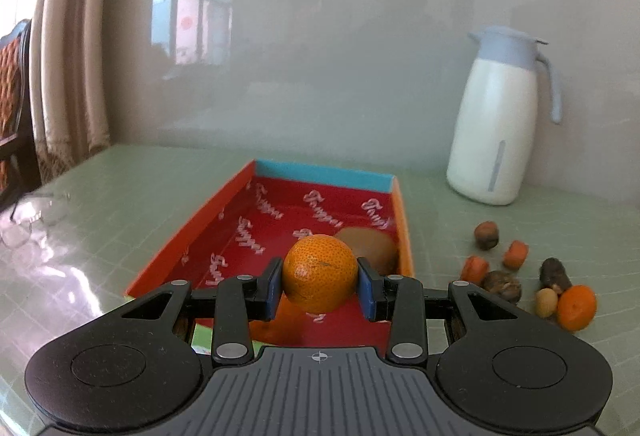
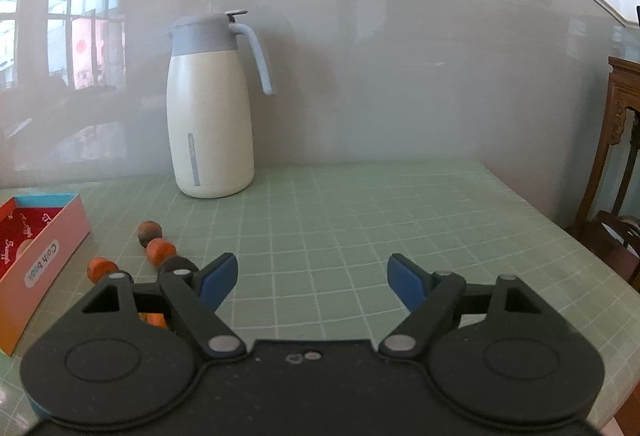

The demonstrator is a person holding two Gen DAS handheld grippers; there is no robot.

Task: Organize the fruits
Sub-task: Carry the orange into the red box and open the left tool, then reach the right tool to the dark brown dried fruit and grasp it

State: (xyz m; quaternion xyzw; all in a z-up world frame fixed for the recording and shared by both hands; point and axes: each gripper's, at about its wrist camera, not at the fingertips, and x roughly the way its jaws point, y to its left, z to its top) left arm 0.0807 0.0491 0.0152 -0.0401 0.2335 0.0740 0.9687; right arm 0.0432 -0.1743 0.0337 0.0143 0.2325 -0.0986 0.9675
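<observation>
My left gripper [image 1: 320, 286] is shut on an orange mandarin [image 1: 319, 272] and holds it over the near end of a red-lined cardboard box [image 1: 256, 232]. A brown kiwi [image 1: 370, 248] lies in the box just behind the mandarin. To the right of the box, on the green mat, lie a second mandarin [image 1: 577, 307], two carrot pieces [image 1: 516, 254], walnuts [image 1: 486, 235] and a small pale fruit [image 1: 546, 302]. My right gripper [image 2: 311, 278] is open and empty above the mat; the box [image 2: 38, 256] and carrot pieces [image 2: 160, 251] are at its left.
A white jug with a blue lid [image 1: 498, 116] stands against the wall at the back right; it also shows in the right wrist view [image 2: 212, 108]. Glass items [image 1: 24, 224] sit at the table's left edge. A wooden chair [image 2: 618, 176] stands beyond the right edge.
</observation>
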